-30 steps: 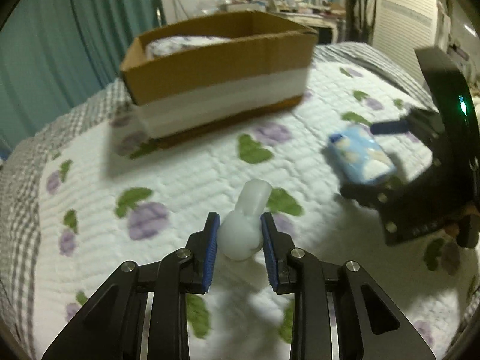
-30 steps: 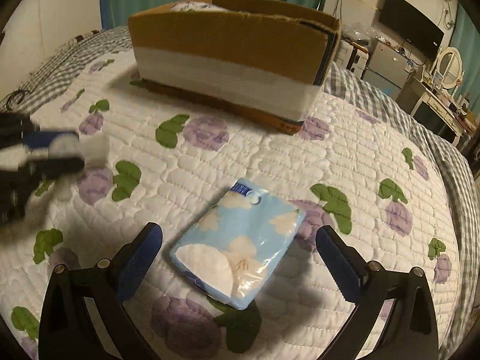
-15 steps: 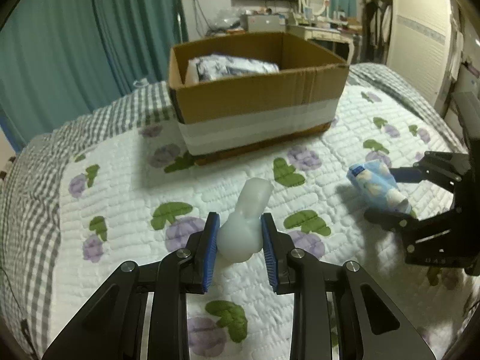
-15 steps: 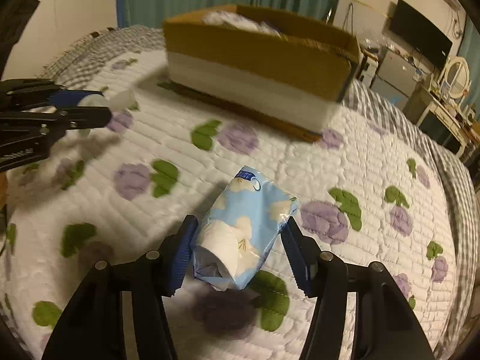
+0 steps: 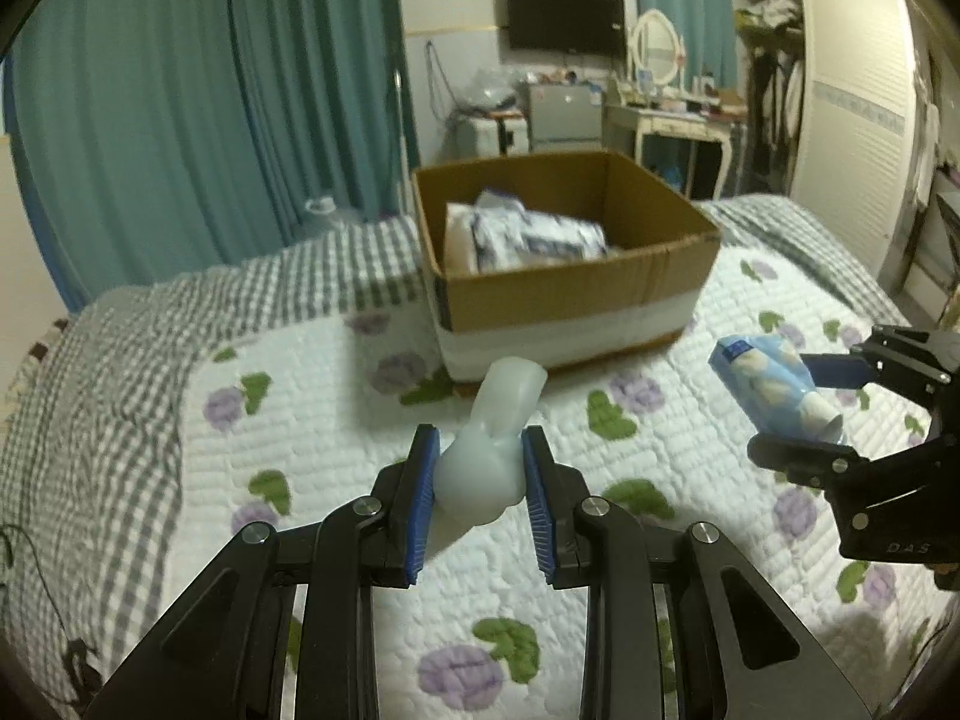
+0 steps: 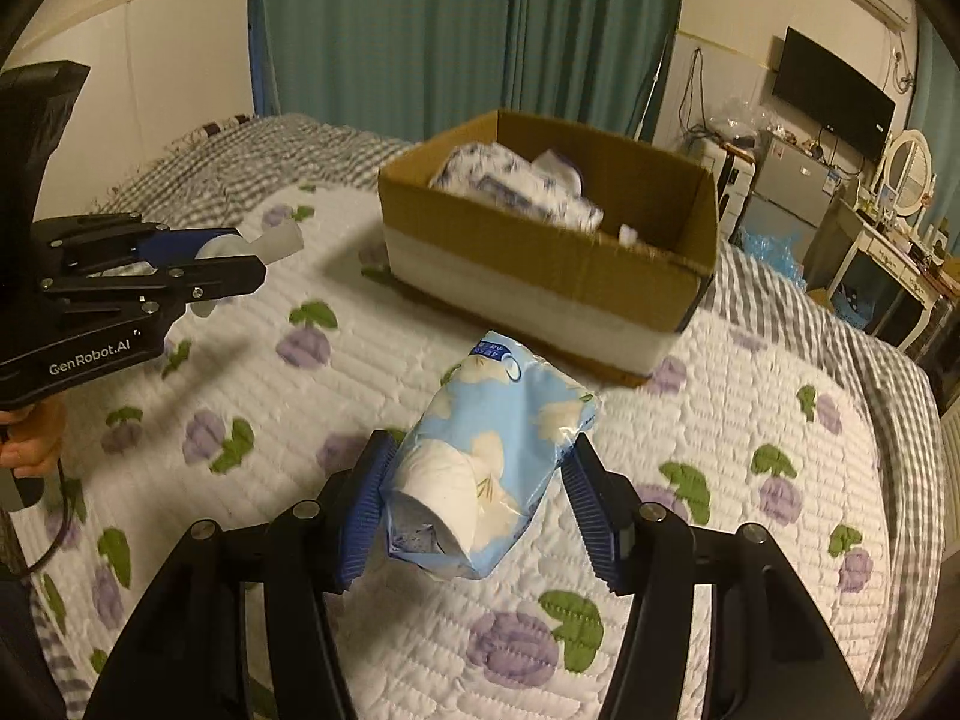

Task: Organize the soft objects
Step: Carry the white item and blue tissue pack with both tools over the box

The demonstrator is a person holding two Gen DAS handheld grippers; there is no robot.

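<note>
Tissue pack (image 6: 492, 456) is clamped in the right gripper (image 6: 480, 498), white squishy toy (image 5: 480, 468) in the left gripper (image 5: 480, 480) — both above the bed's middle; the bulging pack could slip before reaching the box (image 6: 540, 264).

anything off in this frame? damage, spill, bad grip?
Only the blue tissue pack: the right gripper pinches it crumpled, its near end gaping with white tissue showing. Left gripper holds the white soft toy squarely.

right gripper (image 6: 477, 504): jaws went from wide apart to clamped on tissue pack (image 6: 486, 456), pack lifted off quilt (image 6: 750, 570) | left gripper (image 5: 480, 495): raised with white toy (image 5: 486, 462) between pads
</note>
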